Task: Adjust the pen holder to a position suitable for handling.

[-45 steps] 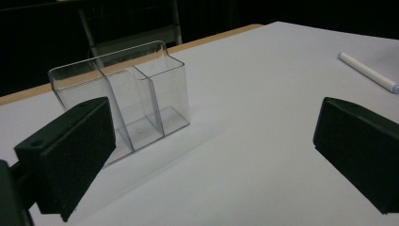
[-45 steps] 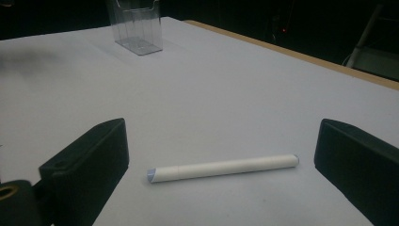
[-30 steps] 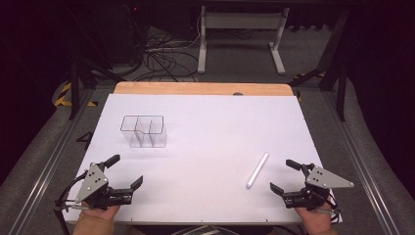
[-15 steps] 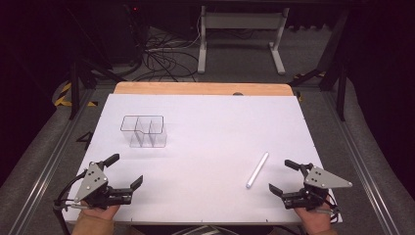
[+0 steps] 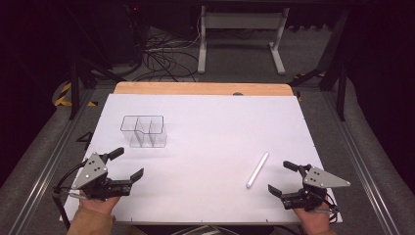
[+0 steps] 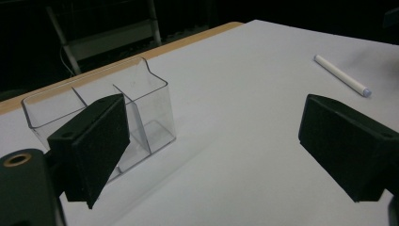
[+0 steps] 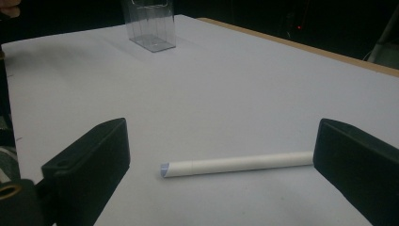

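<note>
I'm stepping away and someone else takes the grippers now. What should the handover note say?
Left gripper: open, empty, low over the table's near-left, just short of the clear divided organizer.
Right gripper: open, empty, at the near-right edge, beside the white marker.
Marker lies flat on the white table, untouched; in the right gripper view it lies ahead of the open jaws.
Organizer stands upright, its compartments look empty.
Done: nothing yet.
Left: probably grasp the marker and put it in the organizer.

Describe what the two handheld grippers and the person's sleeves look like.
Both the left gripper and right gripper have black bodies, two blocky black jaws and a grey three-cornered plate with small dark holes. A dark cable trails from each. A brownish sleeve shows at the left wrist.
</note>
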